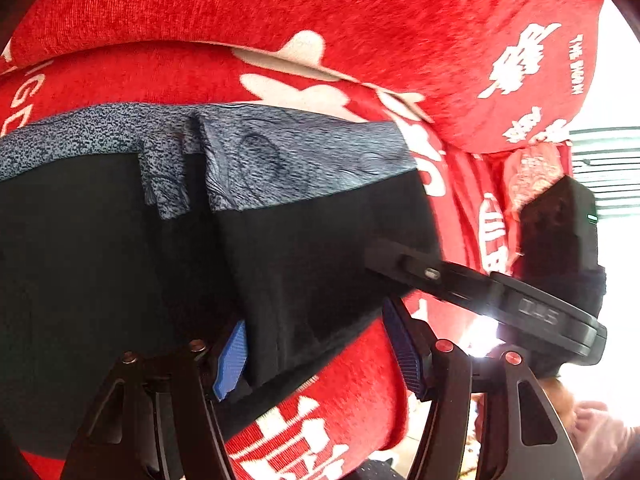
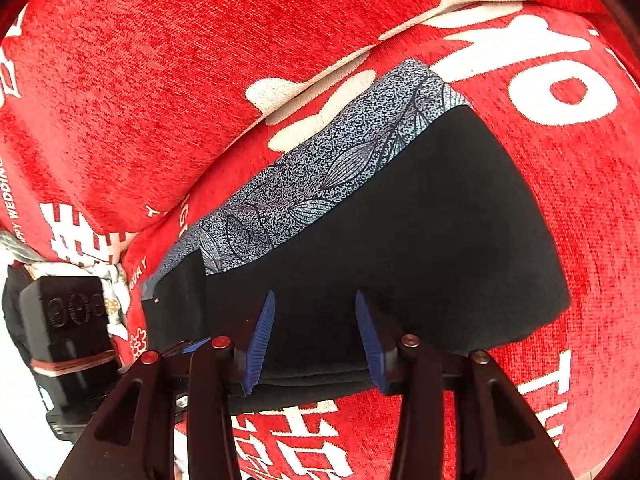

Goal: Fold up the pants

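Across the red sofa cover (image 1: pixel 360 20), in the left wrist view, the black pants (image 1: pixel 120 260) lie folded with the patterned waistband (image 1: pixel 300 160) toward the cushion seam. The left gripper (image 1: pixel 316 356) has its fingers apart, one pad against the pants' near edge, the other over bare cover; closing now might pinch only a single layer and drag the fold askew.

From the right wrist view, the right gripper (image 2: pixel 316 344) straddles the near hem of the pants (image 2: pixel 420 240), fingers apart, gripping nothing. Lifting too soon could let the stacked layers slide apart.
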`<action>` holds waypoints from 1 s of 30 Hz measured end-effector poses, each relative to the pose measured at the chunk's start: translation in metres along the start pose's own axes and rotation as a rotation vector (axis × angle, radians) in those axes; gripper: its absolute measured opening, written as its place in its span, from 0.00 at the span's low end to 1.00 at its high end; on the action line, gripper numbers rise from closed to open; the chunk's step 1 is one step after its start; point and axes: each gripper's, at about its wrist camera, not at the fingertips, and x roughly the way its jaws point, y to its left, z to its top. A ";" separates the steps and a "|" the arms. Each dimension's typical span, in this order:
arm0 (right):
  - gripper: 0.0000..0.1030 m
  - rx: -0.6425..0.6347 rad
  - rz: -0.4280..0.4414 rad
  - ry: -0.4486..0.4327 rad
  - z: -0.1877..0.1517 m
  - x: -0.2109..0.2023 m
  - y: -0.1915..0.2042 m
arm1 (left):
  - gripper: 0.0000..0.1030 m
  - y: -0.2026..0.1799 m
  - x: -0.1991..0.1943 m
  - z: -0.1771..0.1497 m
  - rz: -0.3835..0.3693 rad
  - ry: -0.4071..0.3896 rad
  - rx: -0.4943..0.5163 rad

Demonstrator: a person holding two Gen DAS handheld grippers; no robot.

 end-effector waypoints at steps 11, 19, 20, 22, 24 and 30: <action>0.45 -0.133 -0.041 -0.037 0.008 -0.027 0.027 | 0.04 0.017 -0.025 -0.020 0.106 -0.063 -0.005; 0.44 -0.106 -0.100 0.043 0.002 0.013 0.012 | 0.06 0.017 -0.018 -0.024 0.174 -0.037 -0.021; 0.44 -0.119 -0.102 0.052 0.003 0.013 0.016 | 0.06 0.014 -0.019 -0.022 0.194 -0.023 -0.014; 0.45 -0.133 -0.095 0.067 0.003 0.012 0.023 | 0.26 0.008 -0.026 -0.021 0.237 -0.037 -0.005; 0.45 -0.159 -0.077 0.071 0.004 0.009 0.034 | 0.80 0.004 -0.039 -0.021 0.283 -0.088 -0.003; 0.31 -0.247 -0.074 0.089 0.006 0.022 0.070 | 0.84 0.022 -0.064 -0.025 0.350 -0.132 -0.078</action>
